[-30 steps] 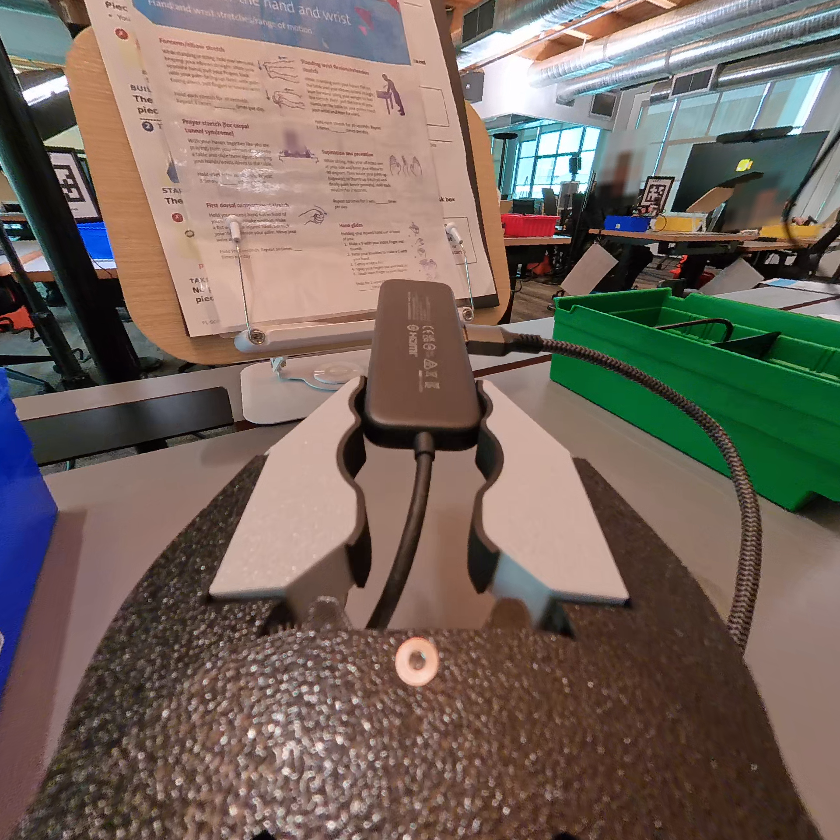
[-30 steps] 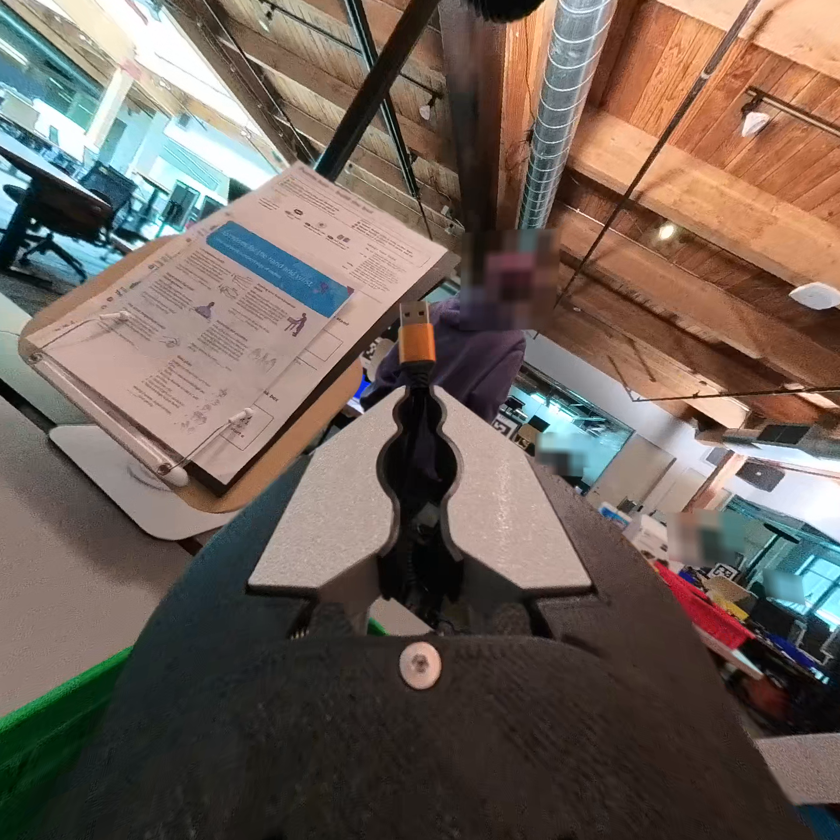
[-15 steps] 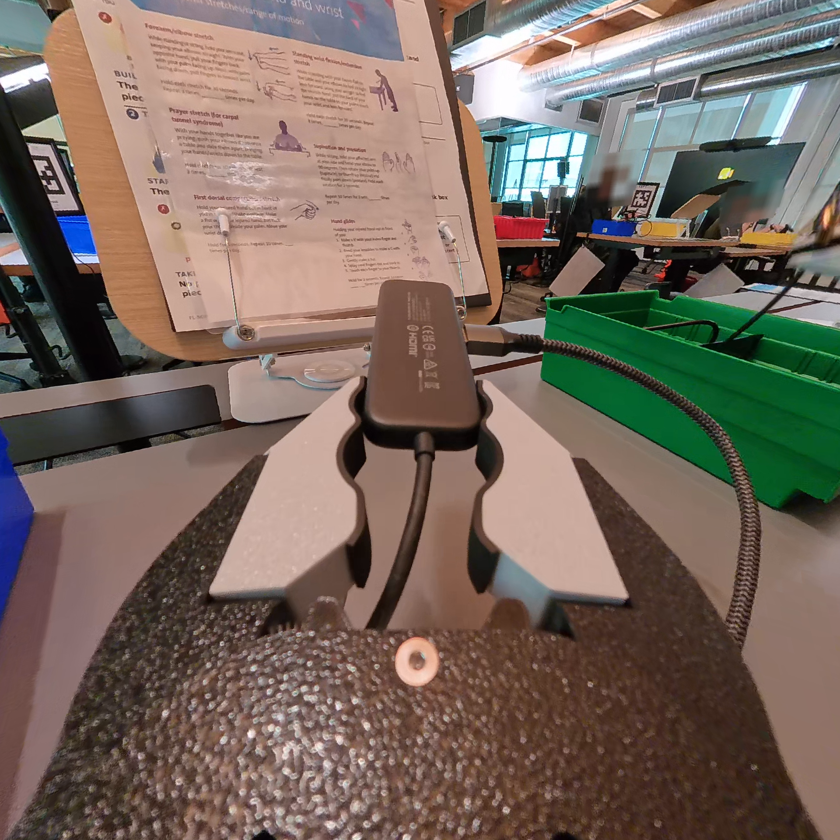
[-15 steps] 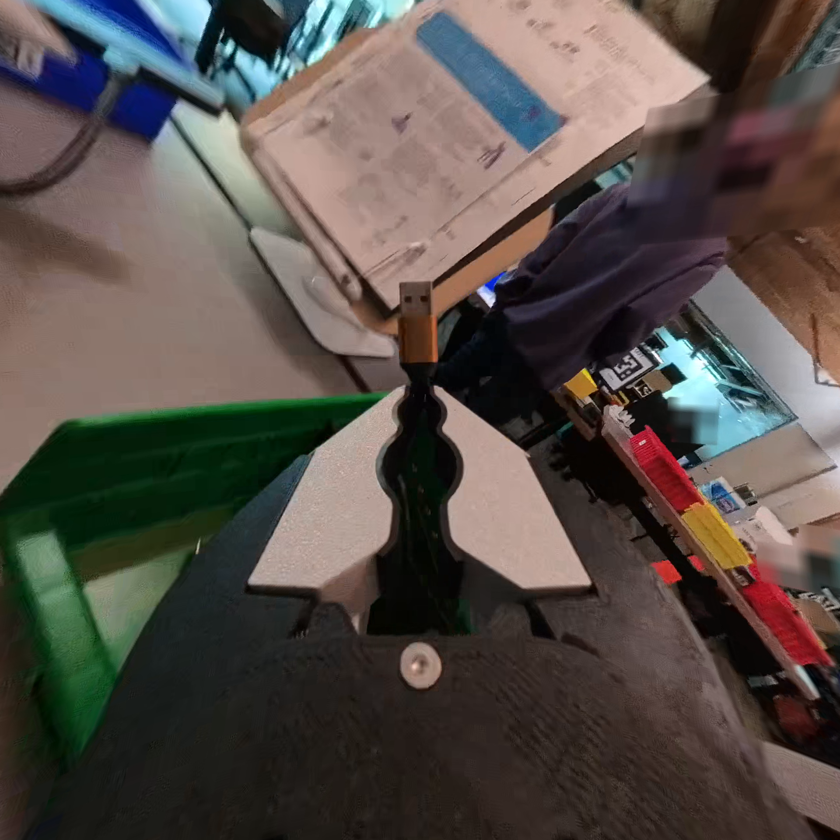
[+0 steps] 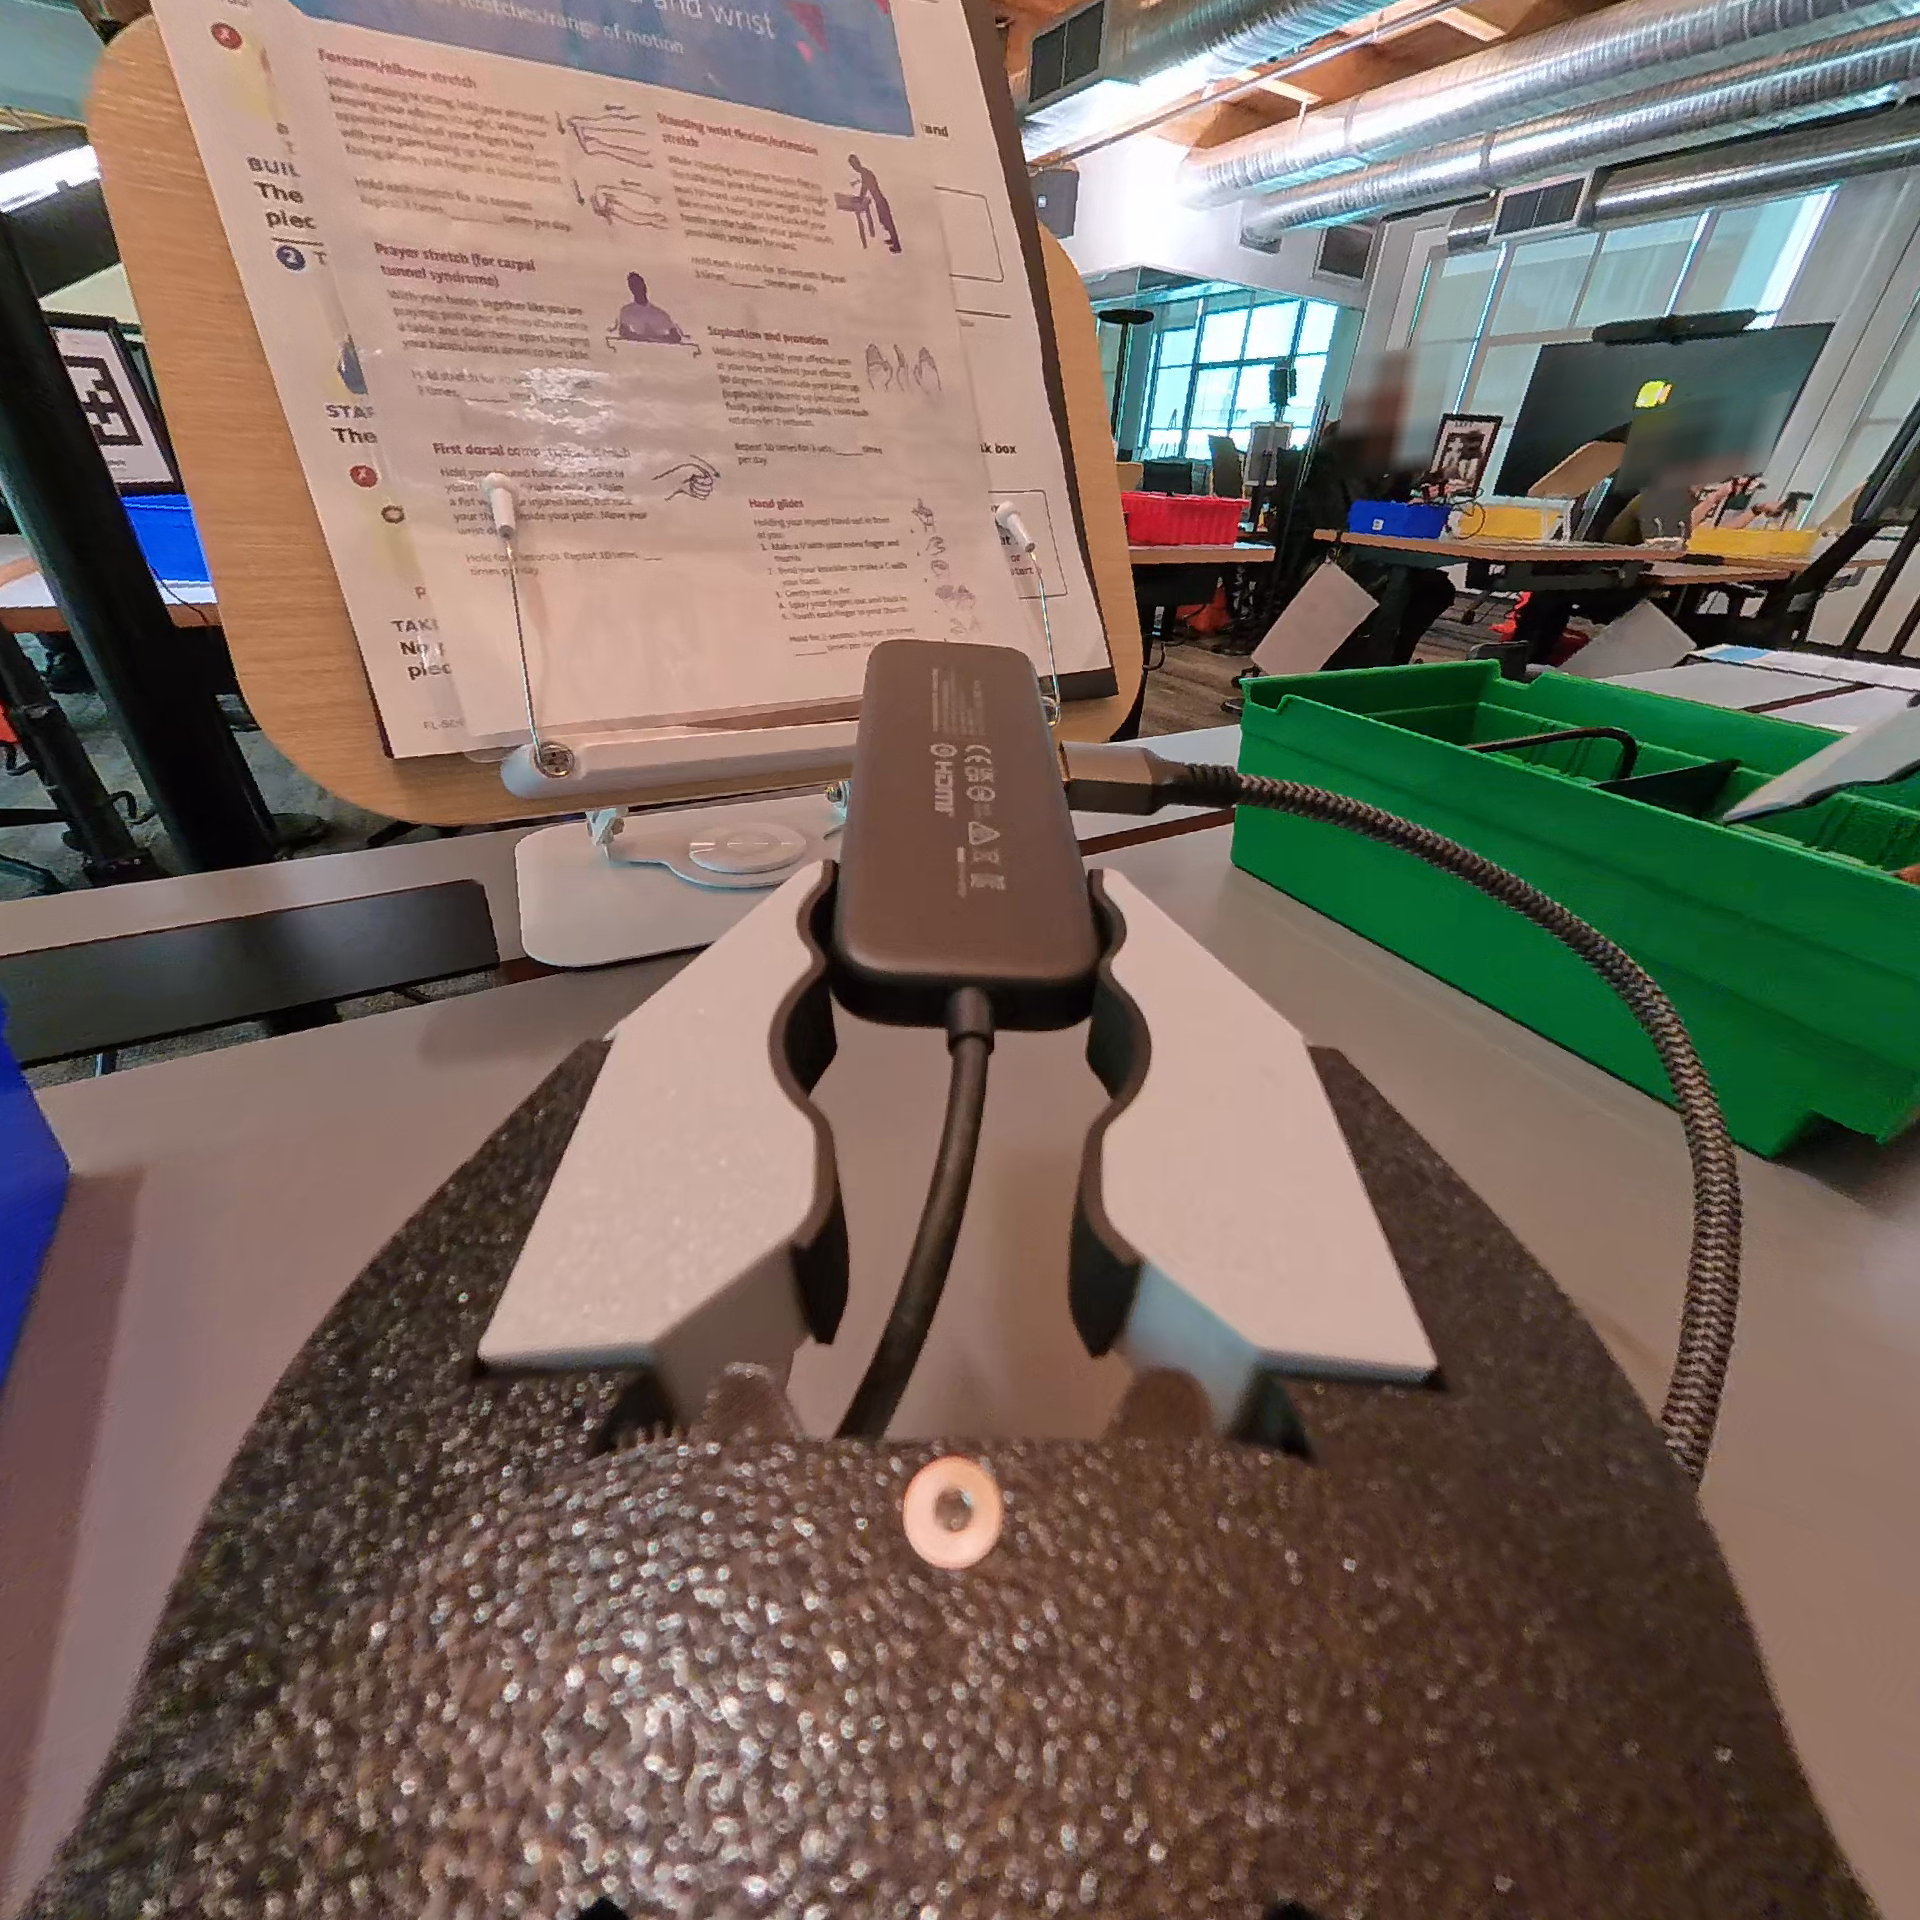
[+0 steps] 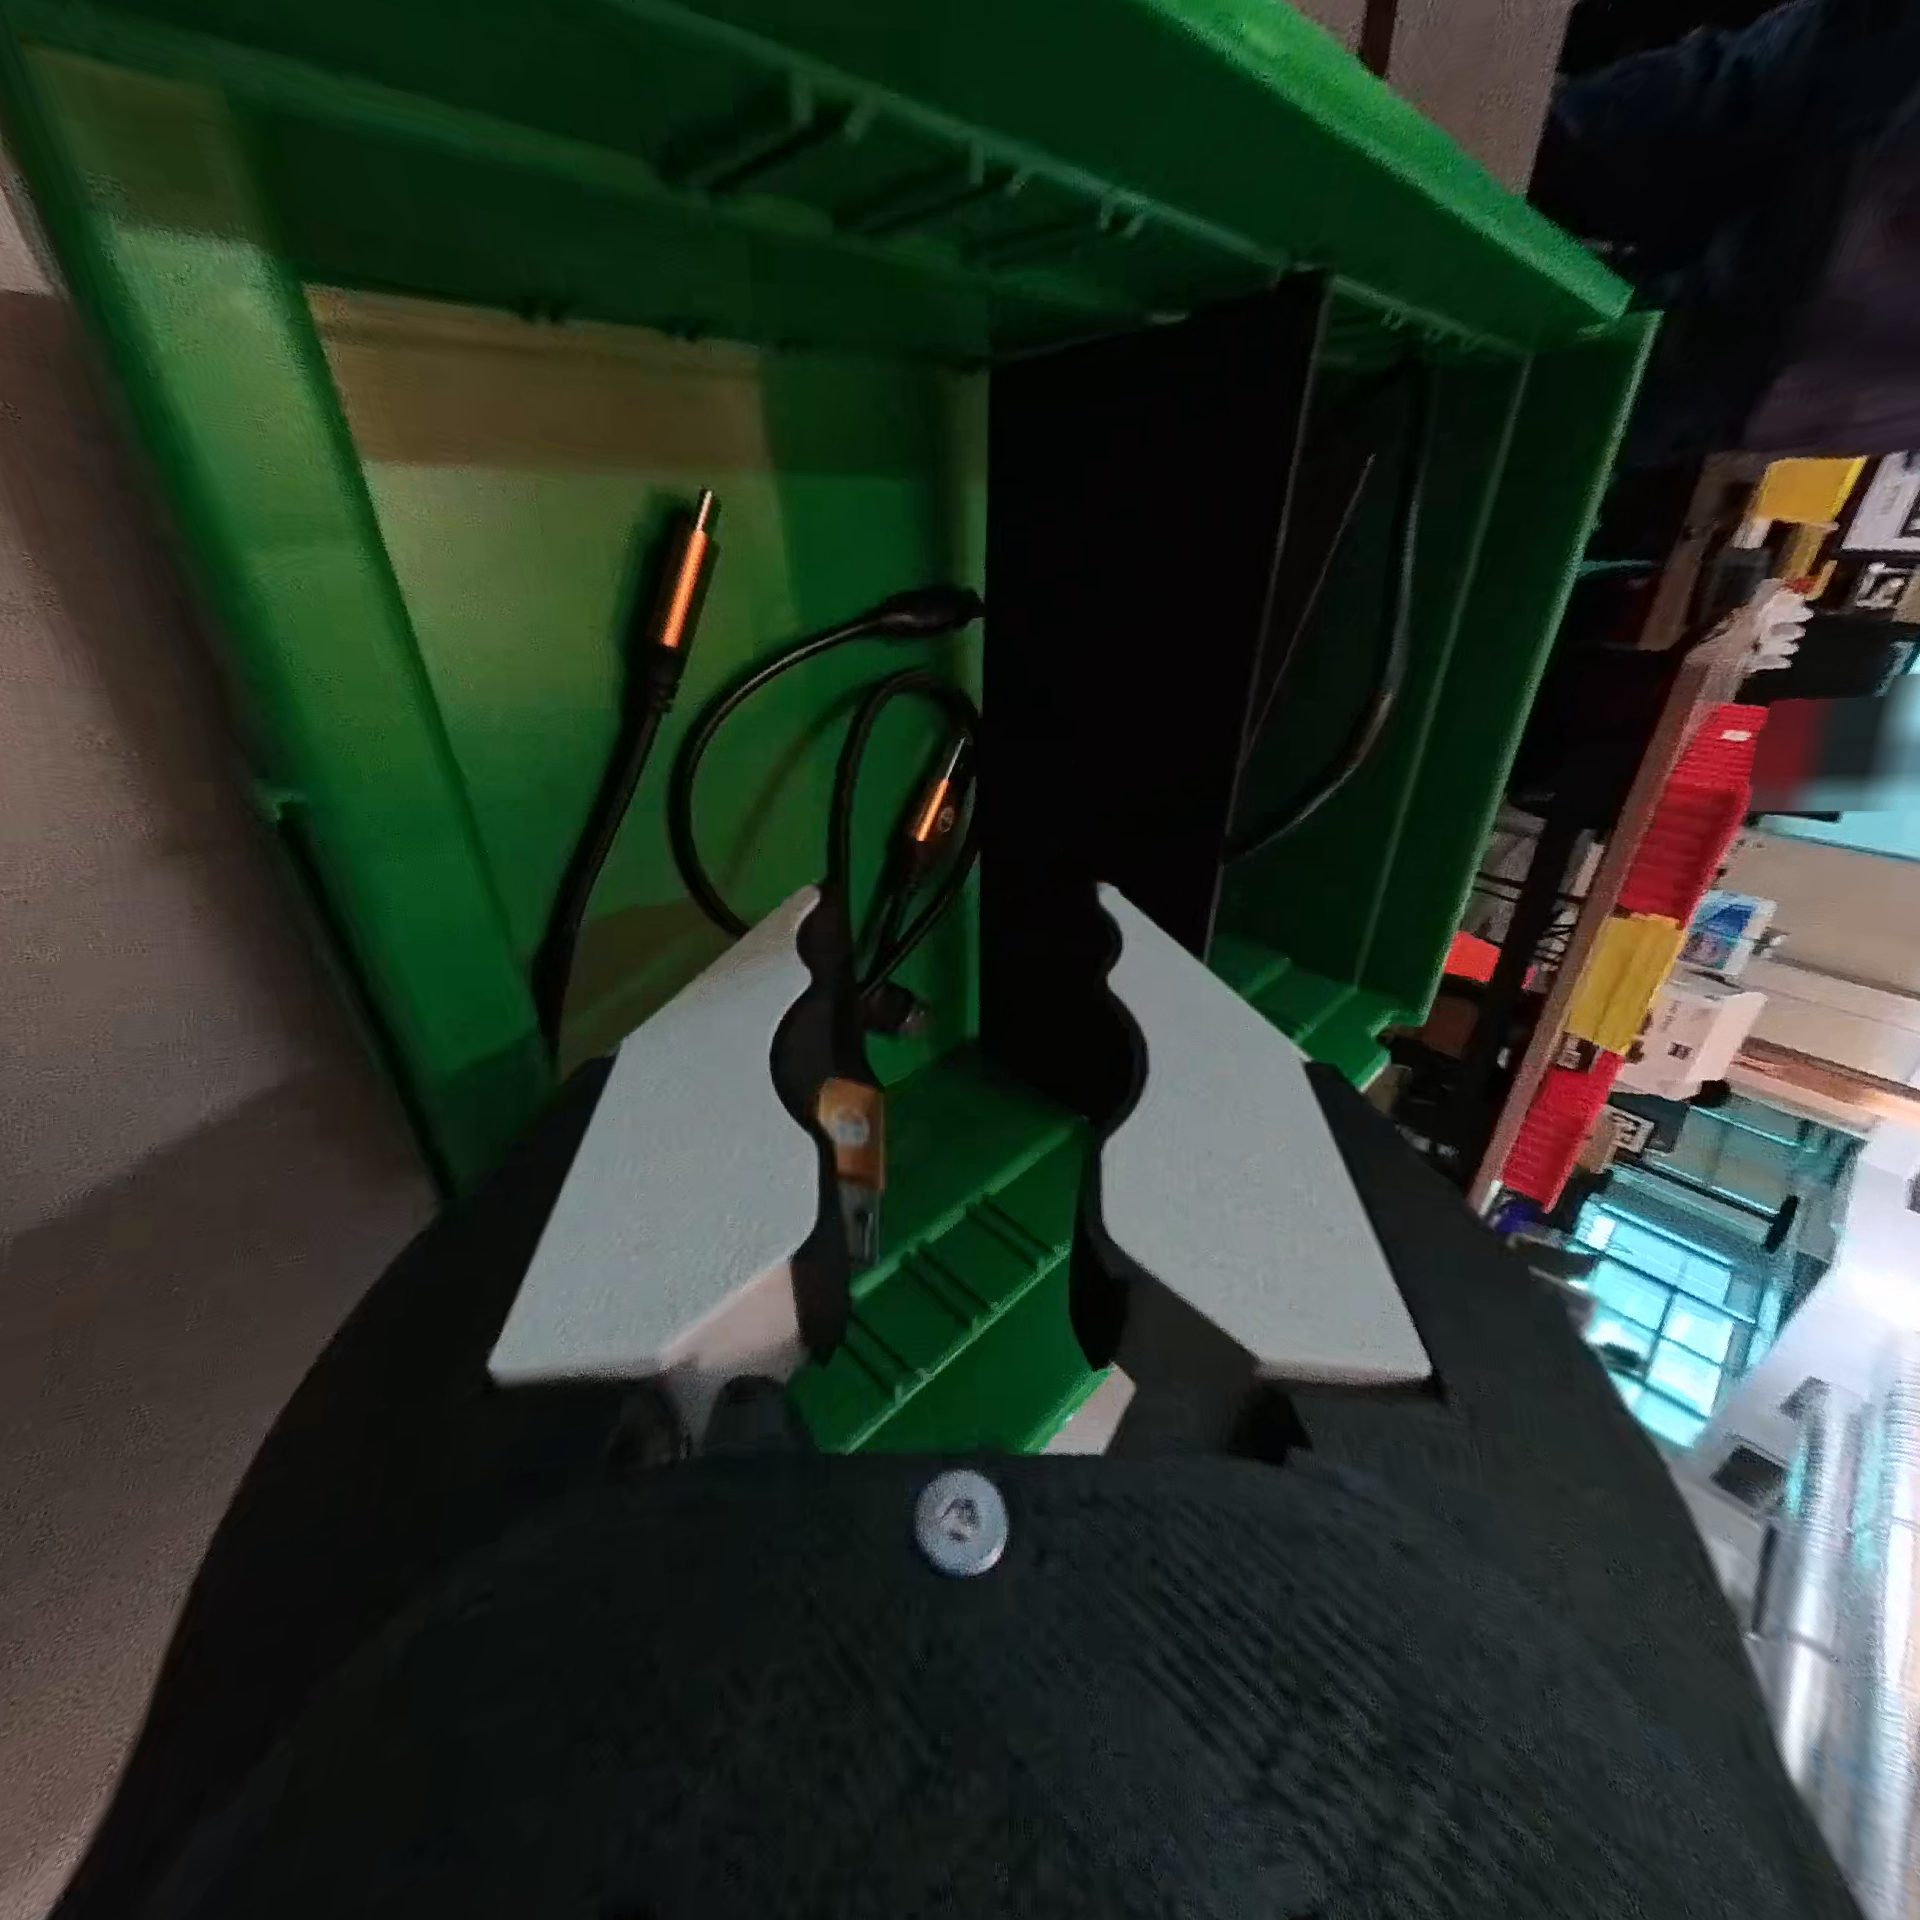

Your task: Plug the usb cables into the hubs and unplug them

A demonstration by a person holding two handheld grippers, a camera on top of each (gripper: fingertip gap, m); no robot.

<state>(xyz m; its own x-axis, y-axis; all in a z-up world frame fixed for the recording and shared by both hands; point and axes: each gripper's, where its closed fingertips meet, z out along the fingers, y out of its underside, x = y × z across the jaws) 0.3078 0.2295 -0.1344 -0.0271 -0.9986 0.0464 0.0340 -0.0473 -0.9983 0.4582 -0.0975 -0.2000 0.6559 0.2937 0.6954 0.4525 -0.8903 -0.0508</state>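
My left gripper (image 5: 961, 883) is shut on a dark grey USB hub (image 5: 961, 790) and holds it above the grey table (image 5: 1351, 1039). A braided cable (image 5: 1455, 862) is plugged into the hub's right side by a silver plug (image 5: 1117, 774). The hub's own black lead (image 5: 935, 1195) runs back between my fingers. My right gripper (image 6: 956, 899) is open over the green bin (image 6: 416, 727). An orange-collared USB plug (image 6: 852, 1127) on a black cable hangs loose by the left finger, not pinched. One of the right gripper's fingers (image 5: 1829, 769) shows over the bin in the left wrist view.
The green bin (image 5: 1558, 935) stands right of the hub; a black divider (image 6: 1122, 623) splits it. Two more orange-tipped cables (image 6: 686, 582) (image 6: 935, 805) lie inside. A document stand with papers (image 5: 623, 416) stands behind the hub. A blue bin (image 5: 21, 1195) is at the left edge.
My right gripper swung down from pointing upward to over the green bin and opened; the orange-plug cable left its grasp. The left gripper still holds the hub, barely moved.
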